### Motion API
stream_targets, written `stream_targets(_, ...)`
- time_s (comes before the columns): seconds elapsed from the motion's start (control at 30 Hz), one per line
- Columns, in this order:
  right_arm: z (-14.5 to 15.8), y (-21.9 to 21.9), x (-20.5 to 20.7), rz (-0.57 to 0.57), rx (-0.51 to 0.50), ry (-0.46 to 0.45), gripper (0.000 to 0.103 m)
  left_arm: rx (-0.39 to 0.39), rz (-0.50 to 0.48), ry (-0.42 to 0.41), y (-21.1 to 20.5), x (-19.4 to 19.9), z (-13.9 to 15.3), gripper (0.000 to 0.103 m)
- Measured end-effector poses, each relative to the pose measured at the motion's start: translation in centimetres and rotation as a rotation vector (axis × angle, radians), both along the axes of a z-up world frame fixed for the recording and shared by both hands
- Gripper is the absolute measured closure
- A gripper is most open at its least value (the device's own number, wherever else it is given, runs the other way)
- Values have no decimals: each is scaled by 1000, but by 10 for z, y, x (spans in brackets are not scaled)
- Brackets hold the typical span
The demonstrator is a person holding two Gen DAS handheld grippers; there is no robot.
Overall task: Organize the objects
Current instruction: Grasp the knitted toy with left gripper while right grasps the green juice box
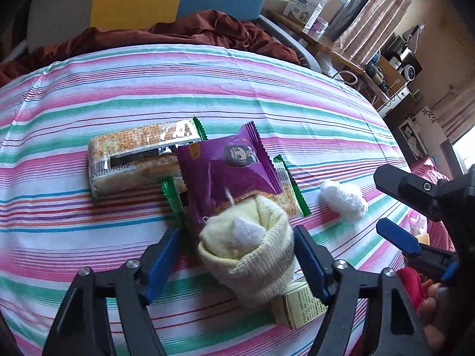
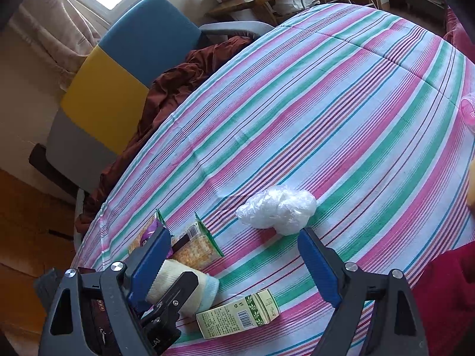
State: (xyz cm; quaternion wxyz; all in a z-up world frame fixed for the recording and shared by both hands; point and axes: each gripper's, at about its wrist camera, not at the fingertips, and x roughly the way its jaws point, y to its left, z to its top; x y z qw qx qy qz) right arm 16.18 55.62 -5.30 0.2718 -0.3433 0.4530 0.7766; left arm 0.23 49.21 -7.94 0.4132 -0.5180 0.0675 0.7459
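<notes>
A rolled cream sock (image 1: 252, 252) lies on the striped cloth (image 1: 118, 89) between the wide-apart fingers of my left gripper (image 1: 237, 255), which is open and not clamping it. Beyond it lie a purple snack packet (image 1: 228, 172) and two cracker packs (image 1: 130, 160). A pale green carton (image 1: 299, 305) sits under the sock's right side. A crumpled white plastic bag (image 1: 344, 201) lies to the right. My right gripper (image 2: 234, 261) is open and empty, just short of the plastic bag (image 2: 279, 209). The right wrist view also shows the sock (image 2: 184, 290) and carton (image 2: 237, 316).
A chair with yellow and blue panels (image 2: 118, 68) and a rust-brown cloth (image 2: 178, 86) stand at the table's far edge. A cluttered wooden shelf (image 1: 326, 41) is at the back right. A pink object (image 2: 469, 112) shows at the right edge.
</notes>
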Motion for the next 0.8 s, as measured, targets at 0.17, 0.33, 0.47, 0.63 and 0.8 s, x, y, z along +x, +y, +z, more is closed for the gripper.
stream_targets(0.17, 1, -2, -4, 15, -2, -7, 14, 54, -54, 24, -29, 7, 8, 48)
stream_targets(0.33, -2, -1, -4, 10, -13, -23, 14, 132, -66, -16, -85, 6, 2, 48)
stream_targets(0.47, -4, -2, -8, 20, -18, -43, 14, 197, -44, -44, -129, 5, -6, 48)
stream_targets(0.63, -9, -4, -13, 41, -26, -78, 14, 218, -17, -61, -147, 3, -6, 48)
stream_targets(0.8, -12, -5, -14, 37, -26, -100, 14, 184, -9, -46, -138, 3, -6, 45)
